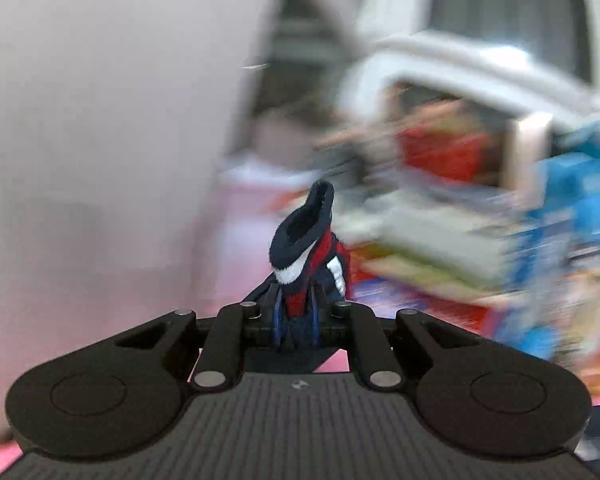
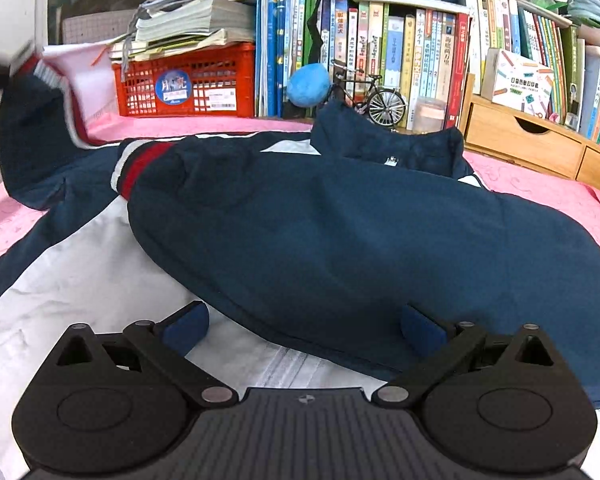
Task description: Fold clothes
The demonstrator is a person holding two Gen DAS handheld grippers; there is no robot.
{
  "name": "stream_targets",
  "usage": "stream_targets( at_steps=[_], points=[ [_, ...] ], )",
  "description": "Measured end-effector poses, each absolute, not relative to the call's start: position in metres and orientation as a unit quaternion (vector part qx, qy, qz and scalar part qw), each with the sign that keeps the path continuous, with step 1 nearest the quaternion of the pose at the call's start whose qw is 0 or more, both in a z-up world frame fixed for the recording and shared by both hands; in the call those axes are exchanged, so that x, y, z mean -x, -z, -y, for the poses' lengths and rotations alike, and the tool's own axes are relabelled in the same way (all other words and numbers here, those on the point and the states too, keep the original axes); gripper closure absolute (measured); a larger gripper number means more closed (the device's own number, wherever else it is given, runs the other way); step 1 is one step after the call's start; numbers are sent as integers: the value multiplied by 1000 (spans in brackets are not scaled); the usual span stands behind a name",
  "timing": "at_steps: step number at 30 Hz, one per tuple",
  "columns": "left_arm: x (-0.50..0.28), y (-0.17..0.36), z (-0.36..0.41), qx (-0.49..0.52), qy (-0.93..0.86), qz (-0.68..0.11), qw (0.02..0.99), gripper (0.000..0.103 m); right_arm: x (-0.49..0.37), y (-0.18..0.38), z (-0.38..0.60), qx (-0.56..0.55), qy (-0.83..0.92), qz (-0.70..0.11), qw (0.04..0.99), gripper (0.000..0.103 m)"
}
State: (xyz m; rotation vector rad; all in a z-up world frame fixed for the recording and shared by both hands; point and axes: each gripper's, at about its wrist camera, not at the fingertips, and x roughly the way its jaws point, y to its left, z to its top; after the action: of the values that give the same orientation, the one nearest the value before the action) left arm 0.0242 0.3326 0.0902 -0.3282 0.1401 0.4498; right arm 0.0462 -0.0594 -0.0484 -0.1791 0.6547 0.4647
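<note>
My left hand-held gripper point(image 1: 296, 312) pinches the cuff point(image 1: 304, 236); the jacket point(image 2: 340, 232) stretches rightward toward my spread right hand-held gripper point(image 2: 304, 328).

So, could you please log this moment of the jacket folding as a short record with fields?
garment: navy and white jacket, spread on the pink cover
folded sleeve: lies across the body, striped cuff at its end
left gripper: shut on the other striped cuff, held off the surface
right gripper: open, empty, over the jacket
background: red crate, books
</note>
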Motion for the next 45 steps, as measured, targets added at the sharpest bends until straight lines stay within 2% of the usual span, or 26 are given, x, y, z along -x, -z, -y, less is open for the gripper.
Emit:
stream_targets(
  at_steps=[3,5,6,7,9,12,14,16,19,21,26,32,33,34,35,36,37,40,45],
  points=[
    [-20,-107,-260,157,-109,-64,980,89,-46,48,60,83,-226,-317,917,0],
    [-27,-99,-210,138,-43,-94,985,84,-46,47,64,73,-227,-316,918,0],
    [-33,-89,-188,125,-13,-130,984,74,-47,47,66,67,-227,-316,919,0],
    [-42,-76,-170,112,14,-174,978,50,-47,47,68,60,-228,-316,919,0],
    [-45,-54,-153,99,32,-217,971,9,-48,46,72,45,-231,-315,919,0],
    [-41,-24,-134,86,44,-258,961,10,-48,45,77,29,-231,-313,921,0],
    [-34,-11,-131,84,47,-271,958,7,-48,45,79,20,-232,-312,921,0],
    [-11,-17,-152,98,37,-244,964,0,-49,44,82,11,-235,-312,921,0],
    [20,-14,-183,94,-8,-198,976,0,-49,43,85,-3,-238,-309,921,0],
    [33,-4,-194,73,-53,-198,976,0,-49,41,91,-28,-244,-304,920,0],
    [30,31,-198,18,-106,-257,960,0,-62,17,95,-150,-273,-299,902,0],
    [27,40,-208,52,-100,-289,951,0,-118,22,41,-170,-248,-365,881,4],
    [30,41,-212,62,-97,-291,950,0,-124,27,32,-178,-249,-372,877,8],
    [31,41,-215,68,-95,-290,950,0,-128,30,25,-181,-244,-367,879,16],
    [32,42,-215,67,-94,-289,950,0,-129,30,18,-179,-238,-361,884,30],
    [33,43,-215,63,-95,-289,950,0,-131,30,13,-175,-237,-367,882,59],
    [33,43,-213,59,-96,-290,950,0,-133,28,9,-171,-236,-376,879,82],
    [32,43,-211,52,-98,-291,950,0,-125,15,8,-146,-246,-362,887,89],
    [33,43,-212,56,-96,-291,950,0,-101,-32,33,-91,-238,-270,929,91]
  ],
)
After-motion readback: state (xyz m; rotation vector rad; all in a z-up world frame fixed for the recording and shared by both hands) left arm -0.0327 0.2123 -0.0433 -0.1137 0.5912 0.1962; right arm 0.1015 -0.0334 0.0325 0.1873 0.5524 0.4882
